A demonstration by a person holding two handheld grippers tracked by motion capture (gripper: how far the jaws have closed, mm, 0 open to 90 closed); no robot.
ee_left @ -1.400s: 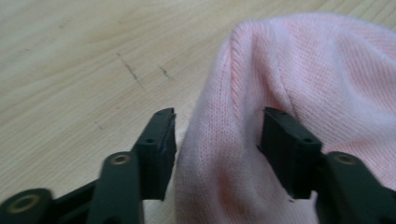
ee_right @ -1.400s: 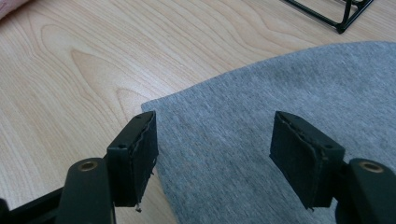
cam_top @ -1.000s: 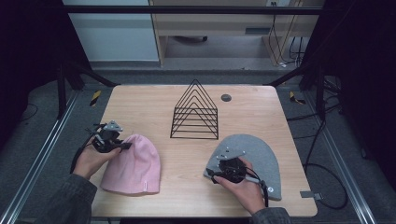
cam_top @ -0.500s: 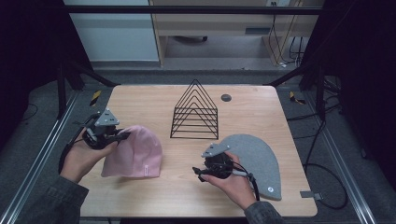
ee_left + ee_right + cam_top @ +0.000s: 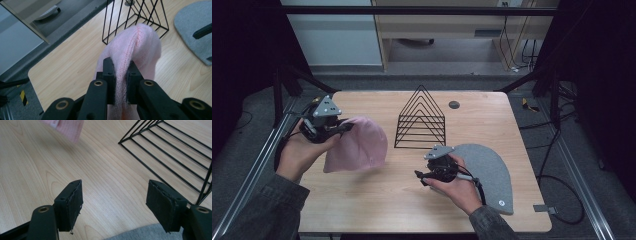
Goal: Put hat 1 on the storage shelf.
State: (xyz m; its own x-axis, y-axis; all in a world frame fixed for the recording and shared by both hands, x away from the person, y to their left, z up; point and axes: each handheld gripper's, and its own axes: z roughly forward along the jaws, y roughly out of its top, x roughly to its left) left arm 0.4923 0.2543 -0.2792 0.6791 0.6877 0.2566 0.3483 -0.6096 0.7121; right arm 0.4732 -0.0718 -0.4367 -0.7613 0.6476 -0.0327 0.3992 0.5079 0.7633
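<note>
Lifted since before, pink beanie (image 5: 358, 145) hangs clamped in left gripper (image 5: 343, 128).

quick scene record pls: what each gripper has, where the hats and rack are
left gripper: shut on pink hat, hat partly lifted off the table
right gripper: open, nothing between the jaws, above bare wood by the grey hat
grey hat: flat, right side of the table
wire rack: upright, table centre, between the hats

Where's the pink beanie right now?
High view, left side: the pink beanie hangs pinched in the left hand-held gripper, just left of the black wire rack.
</note>
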